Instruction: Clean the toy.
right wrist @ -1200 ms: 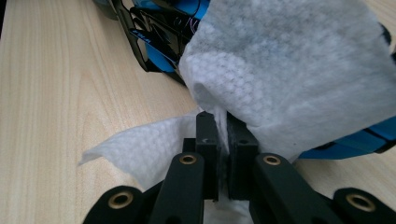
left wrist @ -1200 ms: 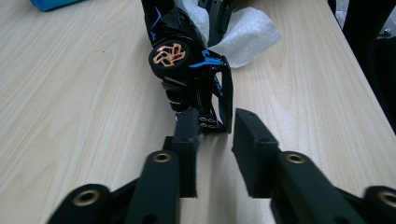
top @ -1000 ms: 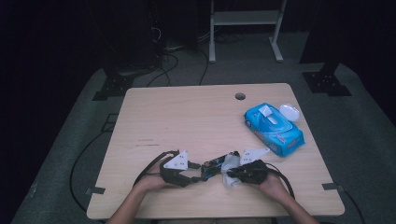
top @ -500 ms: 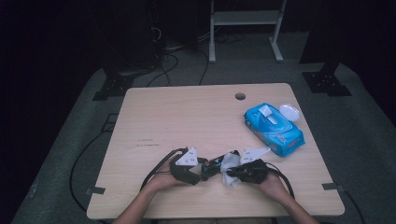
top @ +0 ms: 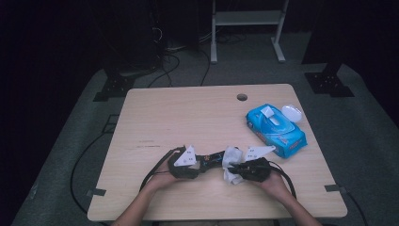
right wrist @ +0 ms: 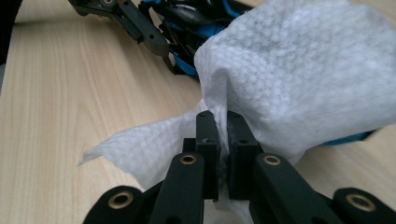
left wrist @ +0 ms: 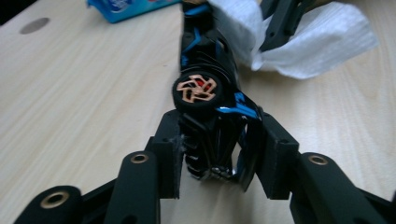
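Note:
A black toy car (left wrist: 205,60) with blue trim and an orange-spoked wheel (left wrist: 196,91) lies near the table's front edge (top: 214,157). My left gripper (left wrist: 219,154) has one end of the car between its pads; its jaws have just been closing and now press on the car. My right gripper (right wrist: 223,126) is shut on a white wipe (right wrist: 303,70), which drapes over the car's other end (top: 230,157). In the high view the left gripper (top: 207,161) and the right gripper (top: 234,168) face each other, tips close together.
A blue pack of wipes (top: 277,129) lies at the right of the table, with a small white oval case (top: 291,112) behind it. A cable hole (top: 242,97) sits near the far edge. Cables trail from both grippers off the front edge.
The left gripper has shifted a little to the right, towards the right gripper, and its jaws have drawn in on the car. The right hand and the wipe have stayed put.

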